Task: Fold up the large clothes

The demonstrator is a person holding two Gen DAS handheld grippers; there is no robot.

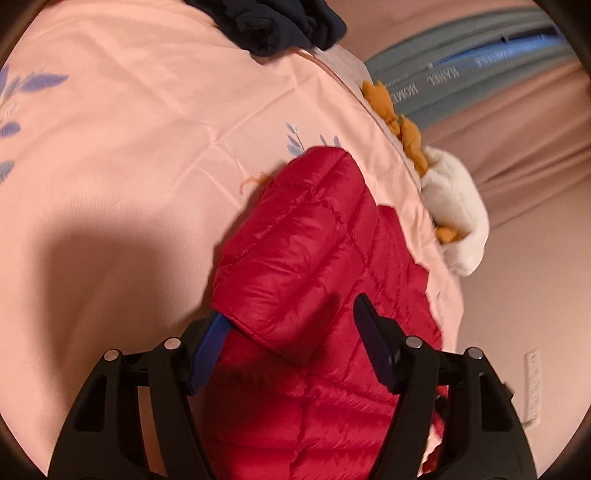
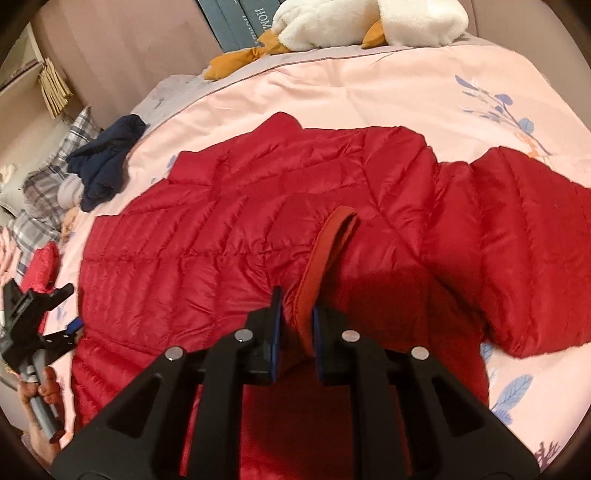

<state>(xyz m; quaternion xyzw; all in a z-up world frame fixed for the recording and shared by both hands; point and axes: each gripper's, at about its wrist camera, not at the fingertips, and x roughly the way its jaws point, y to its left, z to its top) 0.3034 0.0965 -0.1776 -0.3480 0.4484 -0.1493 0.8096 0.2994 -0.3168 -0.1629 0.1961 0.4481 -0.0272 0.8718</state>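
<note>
A red quilted puffer jacket (image 2: pixel 229 229) lies spread on a pink bedspread (image 2: pixel 369 92). My right gripper (image 2: pixel 295 314) is closed on the jacket's darker red cuff or edge band (image 2: pixel 325 251) and lifts it above the jacket body. My left gripper (image 1: pixel 288 325) is open, with its jaws wide apart on either side of a folded part of the jacket (image 1: pixel 295 266). It also shows at the left edge of the right wrist view (image 2: pixel 55 314), at the jacket's left edge.
A white and orange plush toy (image 2: pixel 351 22) lies at the bed's head, by grey-blue pillows (image 2: pixel 236 22). A dark navy garment (image 2: pixel 103 162) lies on the bed, also in the left wrist view (image 1: pixel 280 26). Plaid cloth (image 2: pixel 55 177) sits beside the bed.
</note>
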